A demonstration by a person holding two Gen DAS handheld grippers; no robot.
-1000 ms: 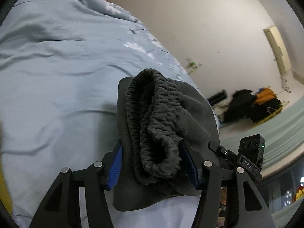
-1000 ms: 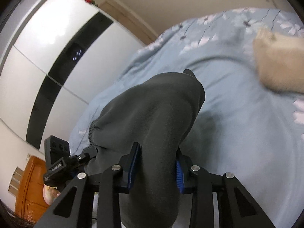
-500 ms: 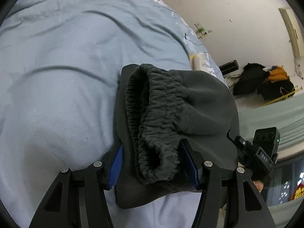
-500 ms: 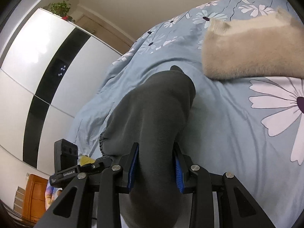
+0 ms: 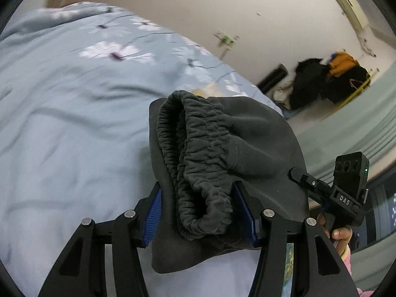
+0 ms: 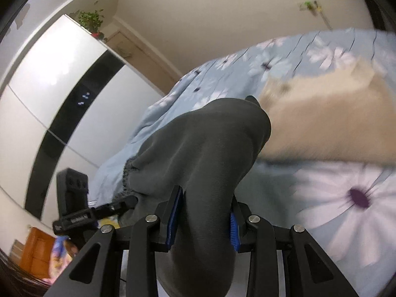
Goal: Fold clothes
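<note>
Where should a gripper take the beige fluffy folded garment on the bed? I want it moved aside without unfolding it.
This is a judgement: grip the beige fluffy folded garment at its long near edge, coming in low along the blue floral duvet. It lies flat as a thick slab, so pinching that edge would catch all layers. Both grippers are busy holding the dark grey elastic-waist trousers, and blur hides the fold lines.

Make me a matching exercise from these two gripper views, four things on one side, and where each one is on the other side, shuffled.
Things:
1. dark grey elastic-waist garment
2. fluffy beige folded item
3. potted green plant
4. pile of black and orange bags

Places:
A. on top of the white and black wardrobe
B. on the floor by the wall
C. clamped in both the left gripper and the right gripper
D. lying on the blue floral bedcover

Pairs: 1-C, 2-D, 3-A, 4-B
</note>
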